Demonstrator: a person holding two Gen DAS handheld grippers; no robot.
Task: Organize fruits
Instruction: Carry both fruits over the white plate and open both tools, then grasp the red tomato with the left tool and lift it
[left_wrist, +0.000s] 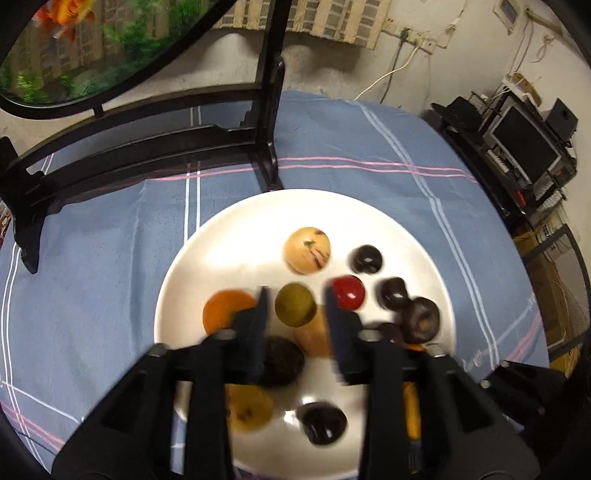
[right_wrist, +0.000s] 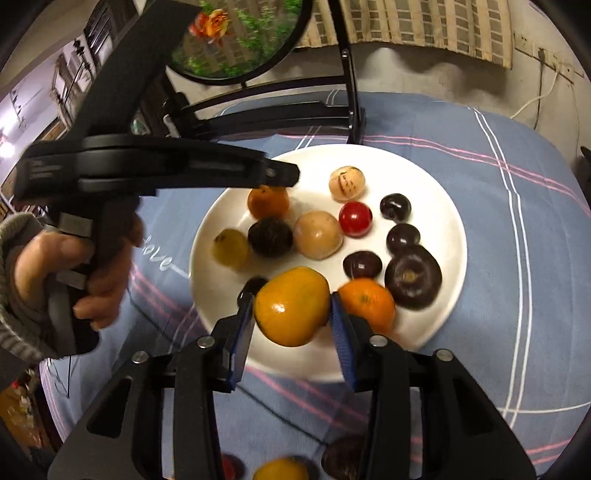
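Your blue checked cloth (right_wrist: 480, 206) fills the frame, with the white plate (right_wrist: 448, 206) of fruits sitting mid-frame. Your left gripper (left_wrist: 295, 295) hovers apart over it holding nothing, while your right gripper (right_wrist: 291, 306) straddles the big orange fruit (right_wrist: 291, 306) at lower center; can't tell if it's squeezing.

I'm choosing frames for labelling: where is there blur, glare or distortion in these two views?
Left wrist view: left gripper fingers smeared, near fruit soft, white plate blown out by glare. Right wrist view: the hand is motion-blurred, the big orange fruit sharp; both views bend at the edges.
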